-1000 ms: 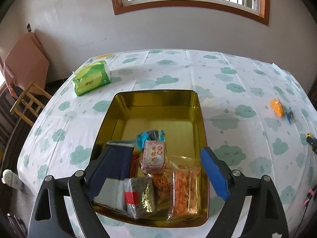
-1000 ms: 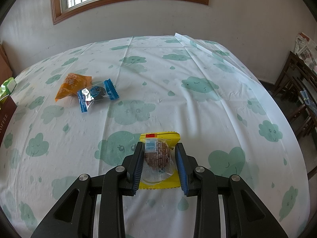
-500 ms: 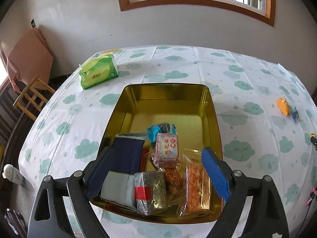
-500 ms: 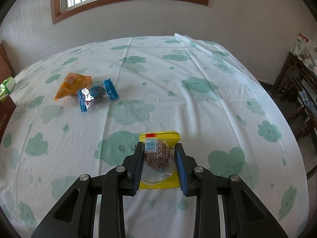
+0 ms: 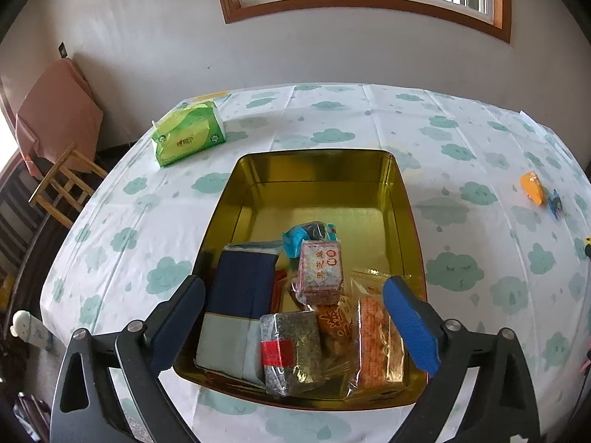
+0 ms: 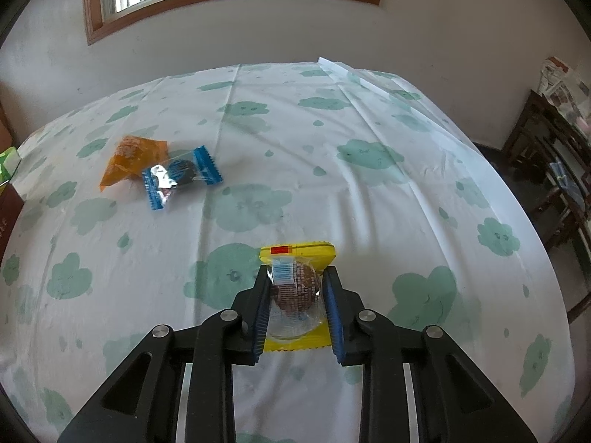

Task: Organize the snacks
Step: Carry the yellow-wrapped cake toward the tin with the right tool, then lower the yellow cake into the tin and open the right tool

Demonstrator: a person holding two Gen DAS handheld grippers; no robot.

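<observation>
A gold tin (image 5: 321, 170) on the cloud-print tablecloth holds a navy box (image 5: 243, 284), a pink packet (image 5: 319, 269), a dark packet with a red label (image 5: 290, 350), an orange cake packet (image 5: 375, 347) and a blue wrapper (image 5: 310, 234). My left gripper (image 5: 293, 287) hovers over the tin's near end. Its jaws are opening and grip nothing. My right gripper (image 6: 297, 275) is shut on a yellow-wrapped round brown snack (image 6: 295, 284) lying on the cloth. An orange packet (image 6: 135, 157) and a blue-wrapped cookie (image 6: 181, 175) lie at the far left.
A green tissue pack (image 5: 188, 136) lies beyond the tin's left corner. A wooden chair (image 5: 62, 184) under a pink cloth stands off the table's left side. Dark wooden furniture (image 6: 554, 170) stands right of the table. A brown box (image 6: 9, 210) pokes in at the left edge.
The left jaws have spread wider and the left finger has come off the navy box; the view has drawn back a little. The right jaws have closed slightly tighter on the yellow snack.
</observation>
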